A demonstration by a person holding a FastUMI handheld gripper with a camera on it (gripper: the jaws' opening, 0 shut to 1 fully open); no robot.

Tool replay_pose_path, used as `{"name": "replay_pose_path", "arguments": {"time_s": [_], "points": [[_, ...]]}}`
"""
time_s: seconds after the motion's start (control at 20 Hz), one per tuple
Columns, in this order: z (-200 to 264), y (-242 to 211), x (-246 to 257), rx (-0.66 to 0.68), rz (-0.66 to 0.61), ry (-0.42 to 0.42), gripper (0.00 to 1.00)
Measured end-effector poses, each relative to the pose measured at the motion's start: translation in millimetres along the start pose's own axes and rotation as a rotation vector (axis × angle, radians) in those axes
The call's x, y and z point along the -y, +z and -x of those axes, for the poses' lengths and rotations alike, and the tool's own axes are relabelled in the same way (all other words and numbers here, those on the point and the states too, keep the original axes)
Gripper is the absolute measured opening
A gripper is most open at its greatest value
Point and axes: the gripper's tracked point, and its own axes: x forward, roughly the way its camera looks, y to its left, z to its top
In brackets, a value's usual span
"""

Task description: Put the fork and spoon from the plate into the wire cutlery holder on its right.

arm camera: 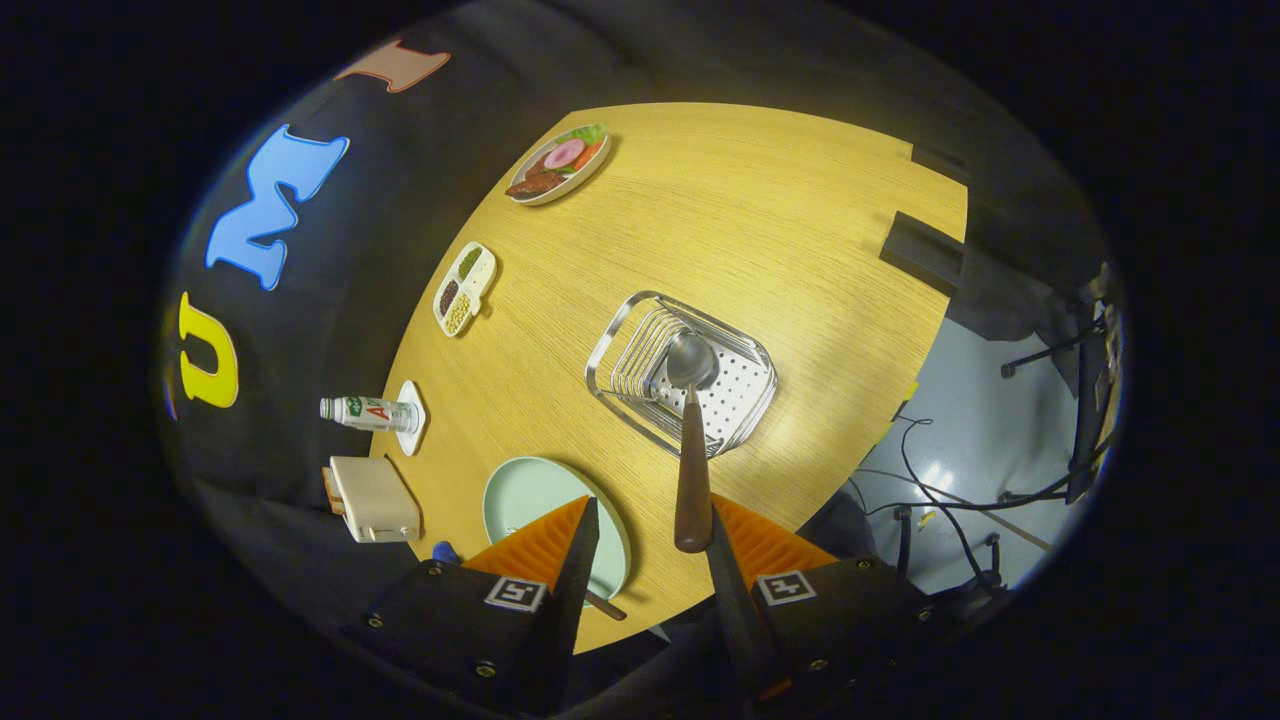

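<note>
Gripper [645, 520] jaws stand apart. The spoon [691, 440] lies against the right jaw only, handle toward the gripper, bowl over the wire cutlery holder [742, 405] on the tabletop [780, 230]. Pale green plate [530, 495] sits beside the holder.

A wooden table [780, 220] stands before black cloth [400, 250], cables [940, 480] crossing pale floor [990, 440].

Between the gripper [645, 520], whose fingers stand apart, and the shiny wire cutlery holder [683, 372] the light wooden table [780, 230] lies bare. A wooden-handled metal spoon [691, 440] leans against one finger, its bowl over the holder. Beyond, the tabletop is open.
</note>
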Motion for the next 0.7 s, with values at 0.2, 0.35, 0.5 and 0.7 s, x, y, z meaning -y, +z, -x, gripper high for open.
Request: {"name": "replay_pose_path", "arguments": {"time_s": [0.2,0.35,0.5,0.7], "points": [[-4.3,-6.0,-3.5,-0.019,0.029,-0.001,0.62],[-7.1,-12.9,-9.7,-0.036,0.050,0.006,0.62],[-11.2,-19.5,-17.8,-0.054,0.088,0.014,0.62],[-16.8,-30.7,-29.3,-0.085,0.139,0.020,0.62]]}}
